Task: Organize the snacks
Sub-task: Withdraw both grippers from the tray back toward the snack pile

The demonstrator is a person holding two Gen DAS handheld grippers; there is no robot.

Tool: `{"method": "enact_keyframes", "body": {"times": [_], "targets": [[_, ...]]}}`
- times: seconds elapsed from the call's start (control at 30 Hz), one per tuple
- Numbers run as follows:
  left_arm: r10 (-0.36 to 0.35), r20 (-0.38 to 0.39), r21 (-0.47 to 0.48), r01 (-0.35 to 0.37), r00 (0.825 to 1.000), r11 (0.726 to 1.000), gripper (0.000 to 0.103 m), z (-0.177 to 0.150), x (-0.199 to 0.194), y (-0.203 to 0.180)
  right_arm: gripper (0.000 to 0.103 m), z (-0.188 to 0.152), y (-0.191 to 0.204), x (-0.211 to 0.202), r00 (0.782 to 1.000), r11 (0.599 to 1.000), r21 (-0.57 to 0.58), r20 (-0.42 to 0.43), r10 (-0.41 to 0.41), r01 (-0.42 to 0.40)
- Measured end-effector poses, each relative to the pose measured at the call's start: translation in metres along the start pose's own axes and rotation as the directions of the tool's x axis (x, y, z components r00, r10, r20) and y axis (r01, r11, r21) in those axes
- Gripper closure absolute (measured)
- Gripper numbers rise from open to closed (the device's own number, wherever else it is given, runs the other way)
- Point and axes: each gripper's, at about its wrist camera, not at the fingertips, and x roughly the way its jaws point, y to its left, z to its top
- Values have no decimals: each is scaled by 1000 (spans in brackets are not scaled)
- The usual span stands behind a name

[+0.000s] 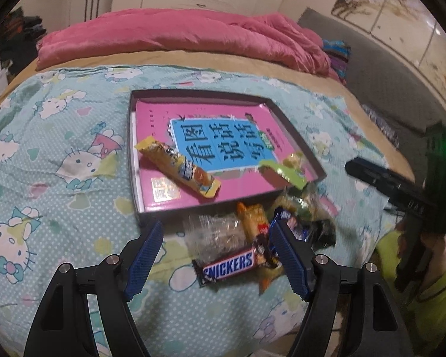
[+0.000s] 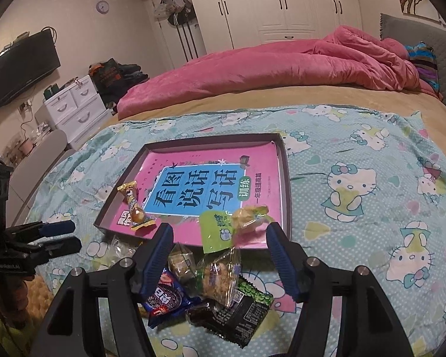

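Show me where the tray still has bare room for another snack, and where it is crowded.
Free: the tray's far half, the book cover bare up to the far rim. Near-left corner holds the yellow bar; the green packet overhangs the near rim. Crowded: the snack pile on the bedsheet before the tray.

Bed [image 2: 356, 166]: covered by cartoon-cat sheet.
On it: dark tray [image 2: 285, 178], pink quilt [image 2: 267, 68], loose snack packets [image 2: 220, 285].

Between the left jaws the snack pile [image 1: 240, 247] fills the gap, and the tray wall [image 1: 193, 209] stands just ahead. Left of these jaws the bed cover [image 1: 59, 208] lies bare. Ahead of the right jaws, a green packet [image 2: 215, 232] overhangs the tray edge.
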Motion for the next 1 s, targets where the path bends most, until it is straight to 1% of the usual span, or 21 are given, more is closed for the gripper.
{"method": "enact_keyframes", "body": {"times": [0.1,0.17,0.43,0.53,0.6,0.67,0.87,1.0], "targets": [[36,-17,58,-35,999,998,26,-7,3,-7,38,-3,0,-2,1000,1000,2,-4,3,-3],[47,-26,79,-45,999,996,26,-9,5,-9,38,-4,0,-2,1000,1000,6,-9,4,-4],[65,-83,143,-53,994,988,26,-22,16,-17,38,-11,-4,-7,1000,1000,17,-17,-2,3],[71,-93,158,-56,993,986,26,-26,20,-18,38,-14,-5,-9,1000,1000,25,-22,-2,2],[73,-100,165,-56,992,985,26,-28,22,-19,36,-16,-6,-10,1000,1000,28,-27,-1,2],[78,-100,175,-59,992,983,26,-30,24,-21,34,-19,-7,-10,999,999,31,-32,-4,5],[76,-97,213,-54,992,976,26,-33,25,-27,34,-30,-11,-11,998,999,50,-58,-6,9],[99,-82,237,-77,992,969,26,-35,27,-29,34,-40,-12,-9,996,999,52,-88,-10,15]]}}
